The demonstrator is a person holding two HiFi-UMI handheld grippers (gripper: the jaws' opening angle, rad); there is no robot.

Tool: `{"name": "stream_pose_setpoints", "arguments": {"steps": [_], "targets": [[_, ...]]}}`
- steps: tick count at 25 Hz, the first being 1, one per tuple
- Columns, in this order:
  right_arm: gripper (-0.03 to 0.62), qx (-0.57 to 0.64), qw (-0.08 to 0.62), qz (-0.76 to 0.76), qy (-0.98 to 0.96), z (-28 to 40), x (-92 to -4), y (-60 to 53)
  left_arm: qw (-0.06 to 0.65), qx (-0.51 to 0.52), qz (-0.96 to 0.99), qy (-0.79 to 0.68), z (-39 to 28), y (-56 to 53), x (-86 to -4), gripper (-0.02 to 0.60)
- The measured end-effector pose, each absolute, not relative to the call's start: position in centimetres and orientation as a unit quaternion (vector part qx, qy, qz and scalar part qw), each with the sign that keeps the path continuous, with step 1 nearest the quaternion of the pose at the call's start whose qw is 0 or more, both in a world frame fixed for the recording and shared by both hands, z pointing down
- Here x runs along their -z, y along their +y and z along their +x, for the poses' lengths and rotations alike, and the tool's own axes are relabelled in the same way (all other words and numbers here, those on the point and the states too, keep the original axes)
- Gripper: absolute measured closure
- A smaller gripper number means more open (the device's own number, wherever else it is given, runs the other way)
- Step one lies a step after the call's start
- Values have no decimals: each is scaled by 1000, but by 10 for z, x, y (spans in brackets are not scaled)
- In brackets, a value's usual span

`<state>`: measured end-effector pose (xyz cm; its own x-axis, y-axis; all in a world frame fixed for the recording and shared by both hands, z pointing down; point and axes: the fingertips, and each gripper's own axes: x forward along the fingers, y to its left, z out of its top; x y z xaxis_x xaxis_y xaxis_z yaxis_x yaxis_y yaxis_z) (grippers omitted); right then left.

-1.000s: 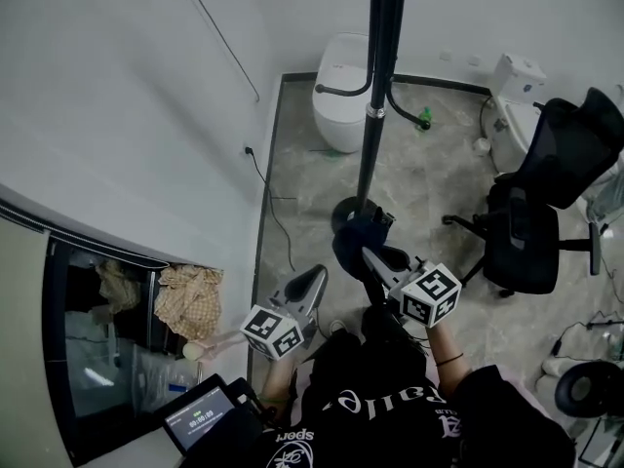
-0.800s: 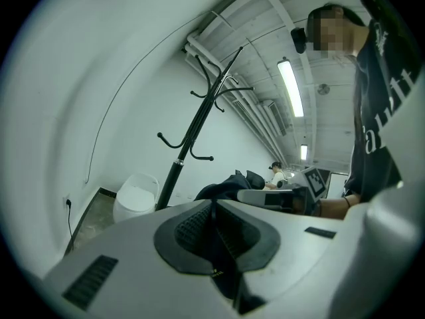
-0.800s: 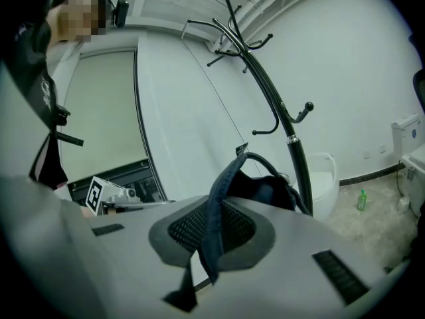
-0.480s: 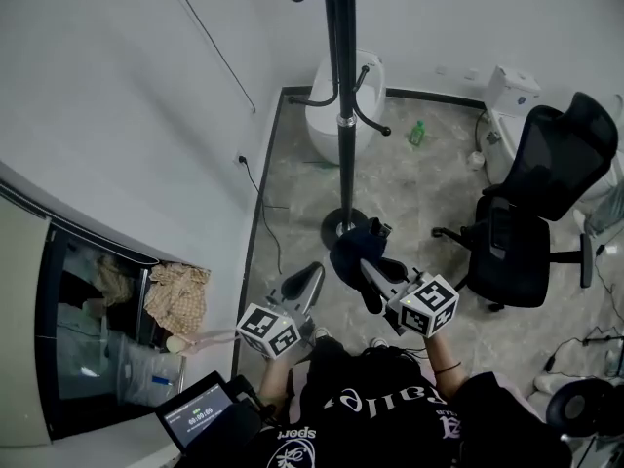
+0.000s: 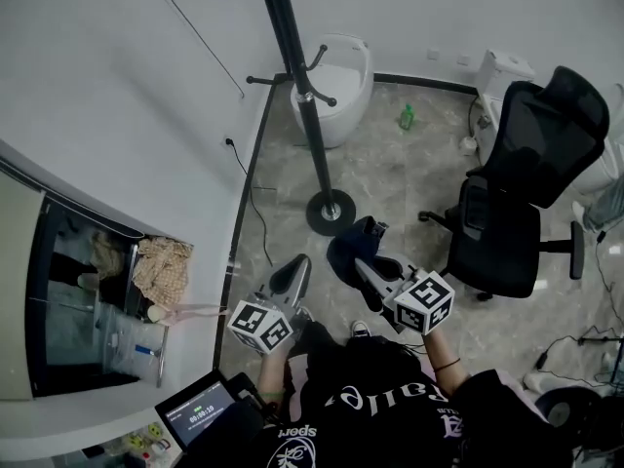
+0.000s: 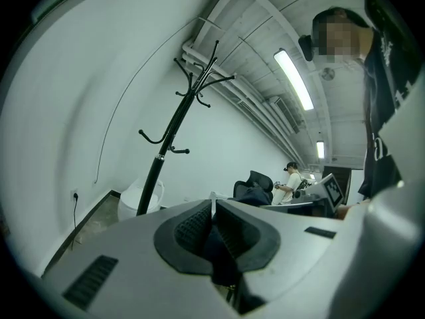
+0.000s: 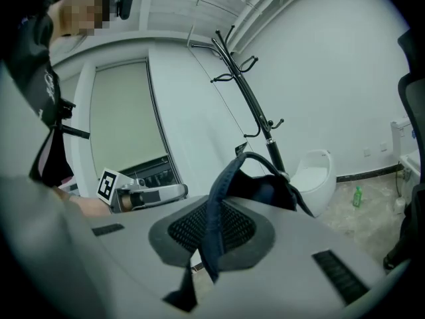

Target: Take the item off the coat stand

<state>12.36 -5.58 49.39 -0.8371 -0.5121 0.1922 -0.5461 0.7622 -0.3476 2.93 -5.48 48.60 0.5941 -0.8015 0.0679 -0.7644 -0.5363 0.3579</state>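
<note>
Floor (image 5: 409, 174) mid-frame: cap (image 5: 347, 245) looks clear of coat stand (image 5: 297, 86), right gripper (image 5: 363, 264) jaws clenched on it, left gripper (image 5: 298, 265) jaws closed empty; next, probably set it down.

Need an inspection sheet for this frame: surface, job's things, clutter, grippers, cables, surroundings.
Surface: grey stone floor, no table.
Job's things: coat stand upright, hooks bare; dark cap off it.
Clutter: green bottle on the floor.
Grippers: right gripper jaws shut on the cap; left gripper jaws shut, empty.
Cables: black cable hanging from a wall socket.
Surroundings: black office chair, white bin behind the stand.
</note>
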Motion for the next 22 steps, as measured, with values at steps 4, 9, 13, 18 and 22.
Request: {"name": "stream_pose_setpoints", "arguments": {"steps": [4,9,13,18,22], "targets": [[556,-199,44,276,-939,149,-501,-34,182,42,870,-457,53,-29,-491,577],[556,-210,42,262,-941,162,-508,-11,186,27,866,-463,71,-1,-493,577],[556,-214,35,253,-943,163,-508,3,186,20,866,-464,77,13,-491,577],[555,-217,35,242,-945,162,-510,22,180,10,868,-463,87,30,-484,577],[556,-218,37,235,-947,155,-512,36,178,9,869,-462,86,44,-485,577]]}}
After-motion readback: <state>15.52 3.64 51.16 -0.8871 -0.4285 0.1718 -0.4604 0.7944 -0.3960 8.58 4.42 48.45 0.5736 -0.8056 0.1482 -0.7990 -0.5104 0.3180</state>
